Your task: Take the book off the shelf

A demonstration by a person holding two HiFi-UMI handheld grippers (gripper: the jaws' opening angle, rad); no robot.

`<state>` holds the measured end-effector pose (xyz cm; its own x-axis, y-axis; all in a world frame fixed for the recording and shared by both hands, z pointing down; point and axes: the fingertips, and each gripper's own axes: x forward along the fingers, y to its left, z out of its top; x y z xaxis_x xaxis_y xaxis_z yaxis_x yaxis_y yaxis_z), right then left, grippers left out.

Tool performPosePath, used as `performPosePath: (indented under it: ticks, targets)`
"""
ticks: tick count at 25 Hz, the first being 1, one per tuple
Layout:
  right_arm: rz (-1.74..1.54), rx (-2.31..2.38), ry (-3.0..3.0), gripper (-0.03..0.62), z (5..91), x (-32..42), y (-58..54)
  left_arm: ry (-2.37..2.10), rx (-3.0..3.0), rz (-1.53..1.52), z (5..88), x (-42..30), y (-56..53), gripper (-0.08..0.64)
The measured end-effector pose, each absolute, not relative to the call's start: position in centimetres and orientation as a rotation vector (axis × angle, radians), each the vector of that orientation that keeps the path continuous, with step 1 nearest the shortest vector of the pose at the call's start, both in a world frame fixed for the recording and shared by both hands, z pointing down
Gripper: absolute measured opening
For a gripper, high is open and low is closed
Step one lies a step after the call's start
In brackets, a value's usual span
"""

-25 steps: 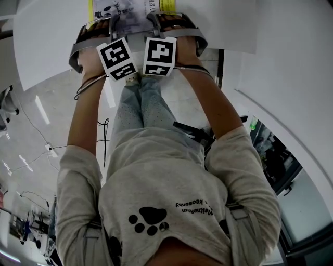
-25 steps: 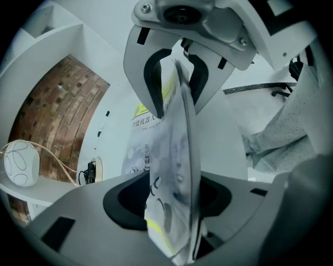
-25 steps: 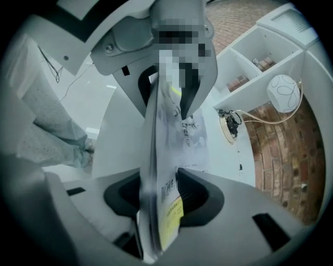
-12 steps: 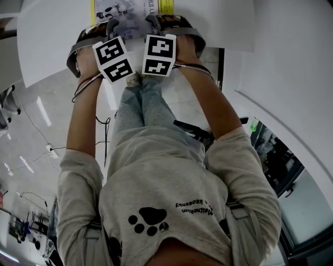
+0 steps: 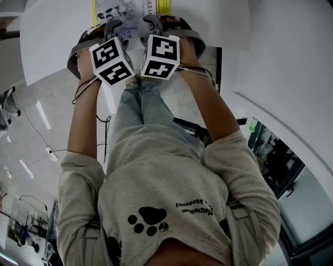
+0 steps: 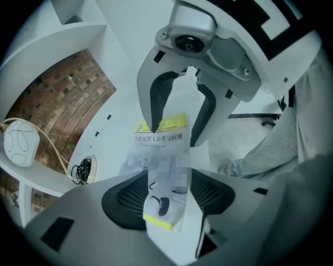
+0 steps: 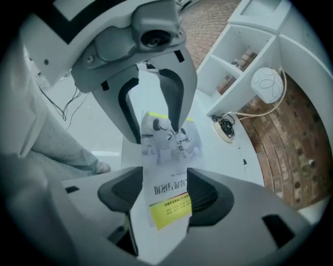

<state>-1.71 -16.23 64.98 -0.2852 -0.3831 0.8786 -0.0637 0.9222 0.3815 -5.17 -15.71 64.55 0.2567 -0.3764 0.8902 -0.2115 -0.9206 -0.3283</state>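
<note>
The book [image 5: 132, 8], with a pale cover and a yellow band, lies flat on the white table [image 5: 52, 41] at the top of the head view. My left gripper [image 5: 113, 26] and right gripper [image 5: 156, 22] face each other over it, tilted steeply down. In the left gripper view the book [image 6: 158, 137] shows through the gap of my left gripper [image 6: 166, 187], with the right gripper [image 6: 174, 134] opposite. The right gripper view mirrors this: book [image 7: 169, 205], right gripper [image 7: 164, 192], left gripper [image 7: 156, 132]. Both sets of jaws have just been opening; the left came in slightly. No pad presses the book.
A curved white shelf against a brick wall holds a round white lamp [image 6: 20, 143] [image 7: 268, 83] with a cable. A cable port [image 6: 83, 169] [image 7: 226, 127] sits in the tabletop near the book. The person's legs [image 5: 138, 109] stand at the table's edge.
Both grippers have let go of the book and lifted a little off it. Their marker cubes have rolled and spread apart. The book stays on the table.
</note>
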Motion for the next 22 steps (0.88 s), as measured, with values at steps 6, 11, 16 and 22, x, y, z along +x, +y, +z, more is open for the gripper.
performPosePath:
  ticks: [6, 11, 16, 22]
  targets:
    - [-0.366, 0.466, -1.913, 0.136, 60.6, -1.5, -16.6, 0.778, -2.438, -1.562, 59.9, -3.9, -16.4, 0.14]
    - [-0.423, 0.533, -1.921, 0.064, 57.7, -1.5, -16.6, 0.893, -2.443, -1.481, 57.5, -3.8, -16.2, 0.038]
    - [-0.435, 0.597, -1.915, 0.029, 55.8, -1.6, -16.2, 0.968, -2.464, -1.435, 55.4, -4.3, -15.4, 0.011]
    - [-0.423, 0.714, -1.936, 0.017, 53.8, -1.2, -15.7, 1.065, -2.471, -1.367, 53.2, -4.8, -14.7, 0.009]
